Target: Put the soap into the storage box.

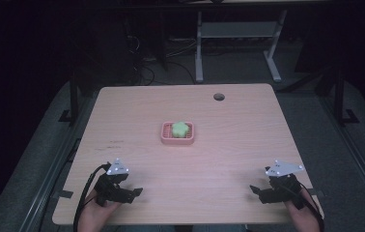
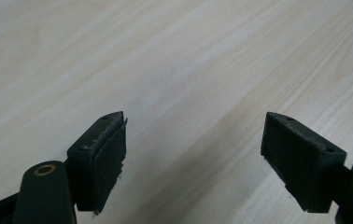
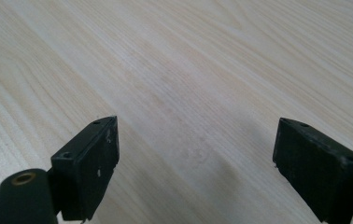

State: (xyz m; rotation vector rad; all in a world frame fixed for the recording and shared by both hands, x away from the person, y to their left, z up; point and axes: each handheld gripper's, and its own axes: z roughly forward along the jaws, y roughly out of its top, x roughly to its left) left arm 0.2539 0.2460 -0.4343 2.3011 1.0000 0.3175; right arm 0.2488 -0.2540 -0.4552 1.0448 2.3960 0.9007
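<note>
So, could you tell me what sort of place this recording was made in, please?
Probably a lab or office workroom: a wooden desk with a cable hole, another desk's white metal legs behind it, and loose cables on the grey floor. The room around is dark.

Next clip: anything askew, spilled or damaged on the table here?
Nothing spilled or askew. The green soap sits in the pink dish mid-table. One small oddity: in the left gripper view, the left-hand pad looks frayed along its edge. Both grippers are open and empty.
</note>
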